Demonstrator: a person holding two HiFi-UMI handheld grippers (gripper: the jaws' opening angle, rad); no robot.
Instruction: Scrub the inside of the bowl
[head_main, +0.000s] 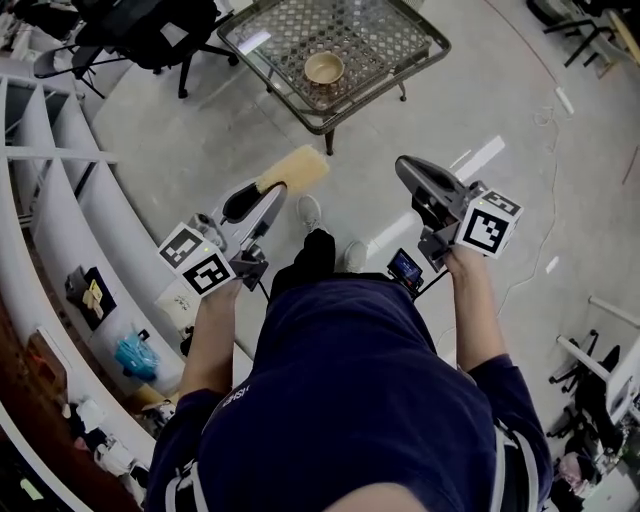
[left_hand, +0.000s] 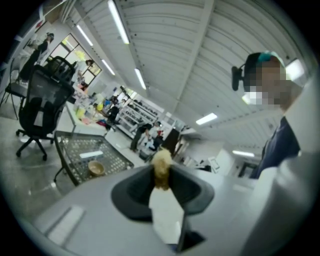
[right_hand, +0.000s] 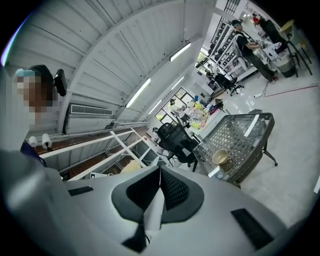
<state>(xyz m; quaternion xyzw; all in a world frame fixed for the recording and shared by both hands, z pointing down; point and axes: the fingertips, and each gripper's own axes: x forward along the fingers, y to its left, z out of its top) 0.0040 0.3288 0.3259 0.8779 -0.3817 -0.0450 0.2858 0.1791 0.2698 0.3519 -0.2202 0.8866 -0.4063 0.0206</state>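
- Our left tool (head_main: 262, 192) is clamped on a pale yellow rectangular sponge (head_main: 295, 167), which sticks out past its tips.
- Our right tool (head_main: 404, 166) has its 2 jaws pressed together, with nothing between them.
- The small tan round bowl (head_main: 324, 68) stands on the glass-topped, metal-framed desk (head_main: 385, 40), ahead of both tools and well apart from them.
- We see both tools held over the grey floor (head_main: 480, 100), with the sponge clear of the bowl.
- A black office chair (head_main: 150, 30) stands near the desk.
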